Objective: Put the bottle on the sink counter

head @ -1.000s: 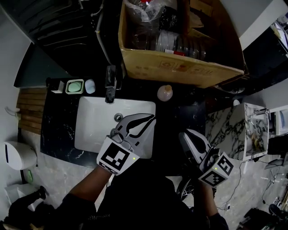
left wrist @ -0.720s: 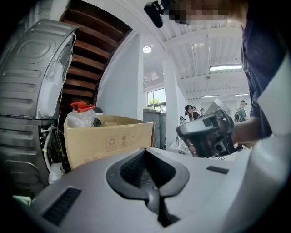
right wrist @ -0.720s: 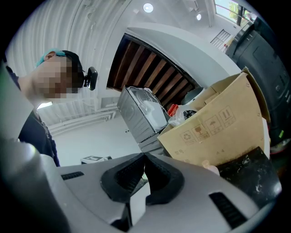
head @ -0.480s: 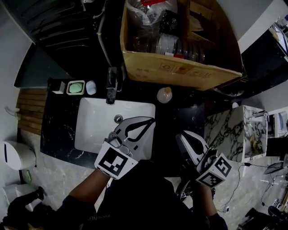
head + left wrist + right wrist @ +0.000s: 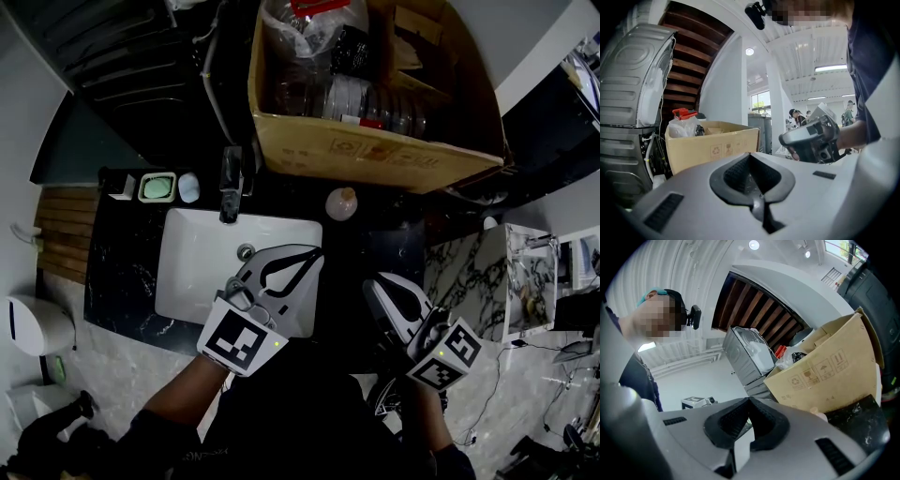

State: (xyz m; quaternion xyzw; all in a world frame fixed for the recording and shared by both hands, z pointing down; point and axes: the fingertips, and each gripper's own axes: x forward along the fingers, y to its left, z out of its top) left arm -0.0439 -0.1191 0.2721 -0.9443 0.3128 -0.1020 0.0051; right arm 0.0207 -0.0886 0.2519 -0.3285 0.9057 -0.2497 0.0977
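Head view: bottle (image 5: 341, 202) stands near the worktop's (image 5: 122, 272) back edge, by the box (image 5: 375, 150).
Left hand-held gripper (image 5: 317, 252) and right hand-held gripper (image 5: 371, 287): both pressed together, empty.

Two pale grey tools are on show, the left tool (image 5: 313, 252) and the right tool (image 5: 371, 285). Each is a smooth tapering shell rimmed in black, with ribbed black pads (image 5: 736, 172) inside. The left cube (image 5: 242, 335) and right cube (image 5: 448, 354) carry black-and-white square markers, and each has a tiny green light. The person wears a dark top (image 5: 300, 412).
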